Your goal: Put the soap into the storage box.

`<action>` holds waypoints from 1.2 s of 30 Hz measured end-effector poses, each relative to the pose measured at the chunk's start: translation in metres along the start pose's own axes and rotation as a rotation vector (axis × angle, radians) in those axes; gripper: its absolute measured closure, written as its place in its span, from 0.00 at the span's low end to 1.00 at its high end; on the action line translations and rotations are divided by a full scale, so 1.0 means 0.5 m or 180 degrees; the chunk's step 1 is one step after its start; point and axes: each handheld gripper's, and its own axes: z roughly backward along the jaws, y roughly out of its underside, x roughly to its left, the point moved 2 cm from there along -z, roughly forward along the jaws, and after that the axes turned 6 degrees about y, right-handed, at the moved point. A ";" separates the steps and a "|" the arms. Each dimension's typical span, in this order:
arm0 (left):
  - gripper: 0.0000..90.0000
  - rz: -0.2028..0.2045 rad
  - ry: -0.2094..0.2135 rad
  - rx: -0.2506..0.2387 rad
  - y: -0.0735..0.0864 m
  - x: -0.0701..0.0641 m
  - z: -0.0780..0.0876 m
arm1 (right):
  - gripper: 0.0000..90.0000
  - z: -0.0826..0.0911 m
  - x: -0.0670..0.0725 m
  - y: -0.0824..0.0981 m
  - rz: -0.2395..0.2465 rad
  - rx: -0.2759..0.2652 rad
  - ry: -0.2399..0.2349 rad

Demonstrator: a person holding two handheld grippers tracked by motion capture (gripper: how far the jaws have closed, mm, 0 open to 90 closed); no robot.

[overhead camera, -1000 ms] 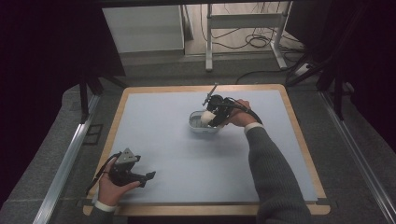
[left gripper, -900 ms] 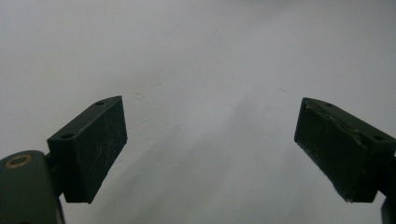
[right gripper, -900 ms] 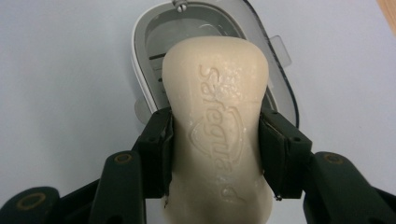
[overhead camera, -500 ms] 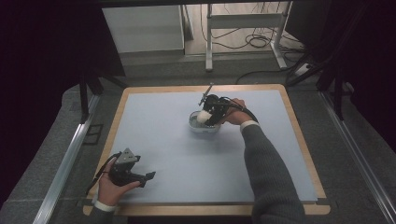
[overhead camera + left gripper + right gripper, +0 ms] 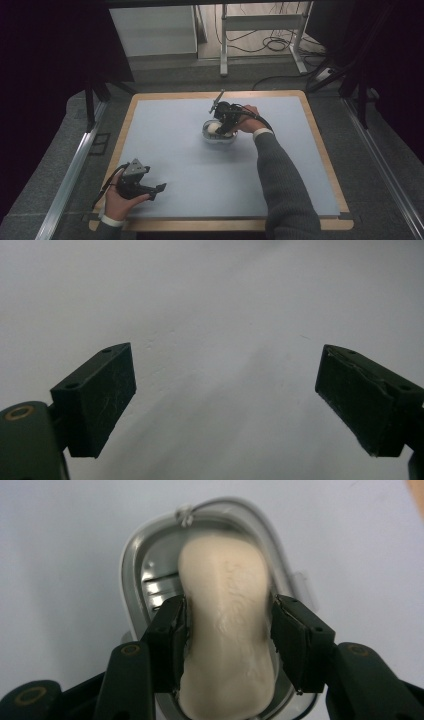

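Here, right claw (image 5: 227,630) clamped across soap bar (image 5: 230,630), long axis pointing away along dish (image 5: 130,570), left claw (image 5: 225,400) wide.

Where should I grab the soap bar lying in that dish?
Across its narrowed waist, coming from above. The soap bar lies lengthwise in the soap dish, whose rim blocks a low side approach. The right claw already pinches that waist on both long sides.

The soap bar (image 5: 227,630) lay in the dish (image 5: 131,570) at mid-counter (image 5: 180,125) — the left gripper (image 5: 161,187) sat near the front-left corner.
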 end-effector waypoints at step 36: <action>0.11 0.0000 -0.0004 0.0001 -0.001 -0.002 0.000 | 0.35 0.124 0.059 0.179 -0.1109 -0.0684 0.0411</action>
